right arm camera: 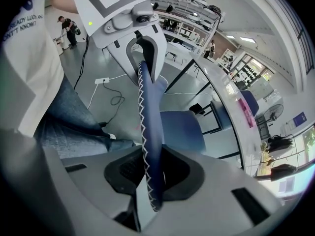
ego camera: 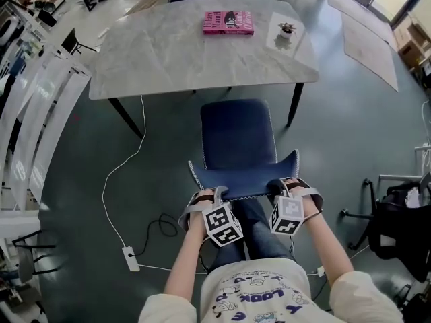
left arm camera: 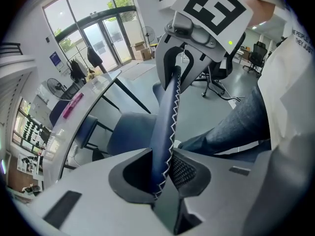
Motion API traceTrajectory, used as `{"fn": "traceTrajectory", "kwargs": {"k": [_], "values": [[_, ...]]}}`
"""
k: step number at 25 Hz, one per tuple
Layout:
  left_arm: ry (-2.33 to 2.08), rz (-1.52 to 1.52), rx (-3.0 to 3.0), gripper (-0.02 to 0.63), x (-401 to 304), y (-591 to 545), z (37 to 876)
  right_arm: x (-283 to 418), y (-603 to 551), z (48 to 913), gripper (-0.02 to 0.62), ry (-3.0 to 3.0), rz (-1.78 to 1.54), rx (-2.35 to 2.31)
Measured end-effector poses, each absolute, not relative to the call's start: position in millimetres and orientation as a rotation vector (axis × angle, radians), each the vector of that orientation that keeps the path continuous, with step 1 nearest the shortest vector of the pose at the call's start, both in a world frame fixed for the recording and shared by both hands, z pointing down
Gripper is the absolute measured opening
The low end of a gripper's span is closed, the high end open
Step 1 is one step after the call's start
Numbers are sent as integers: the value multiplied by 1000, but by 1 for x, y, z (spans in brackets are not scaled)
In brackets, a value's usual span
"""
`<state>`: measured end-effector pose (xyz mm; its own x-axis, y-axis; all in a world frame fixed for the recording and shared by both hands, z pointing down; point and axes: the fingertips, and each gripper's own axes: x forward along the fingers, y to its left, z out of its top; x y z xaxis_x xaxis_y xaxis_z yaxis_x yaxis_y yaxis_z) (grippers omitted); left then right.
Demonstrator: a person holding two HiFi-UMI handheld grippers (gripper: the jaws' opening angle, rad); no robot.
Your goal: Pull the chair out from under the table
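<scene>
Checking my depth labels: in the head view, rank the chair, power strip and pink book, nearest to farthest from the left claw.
1. Chair: its back sits in the left claw.
2. Power strip: on the floor, lower left.
3. Book: far side of the table.

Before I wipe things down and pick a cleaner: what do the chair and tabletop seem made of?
Chair: dark blue matte upholstery, perhaps faux leather or fabric; white zigzag stitching runs along the backrest edge. Tabletop: pale grey with veins like marble or stone, slight sheen; it could also be a printed laminate.
</scene>
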<state>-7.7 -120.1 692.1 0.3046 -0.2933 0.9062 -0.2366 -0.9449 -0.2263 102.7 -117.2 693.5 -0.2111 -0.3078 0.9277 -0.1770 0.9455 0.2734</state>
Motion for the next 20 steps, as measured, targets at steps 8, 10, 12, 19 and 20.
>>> {"fn": "traceTrajectory", "kwargs": {"k": [8, 10, 12, 19, 20], "values": [[486, -1769, -2494, 96, -20, -43, 696, 91, -37, 698, 80, -1790, -101, 365], [486, -1762, -2491, 95, -21, -26, 697, 89, -21, 699, 80, -1786, -99, 368], [490, -1760, -2488, 95, -22, -13, 698, 89, -8, 700, 80, -1783, -101, 371], [486, -1761, -2492, 95, -27, 21, 697, 83, 27, 699, 80, -1784, -91, 368], [488, -1758, -2493, 95, -26, 25, 697, 83, 31, 700, 80, -1783, -89, 366]]}}
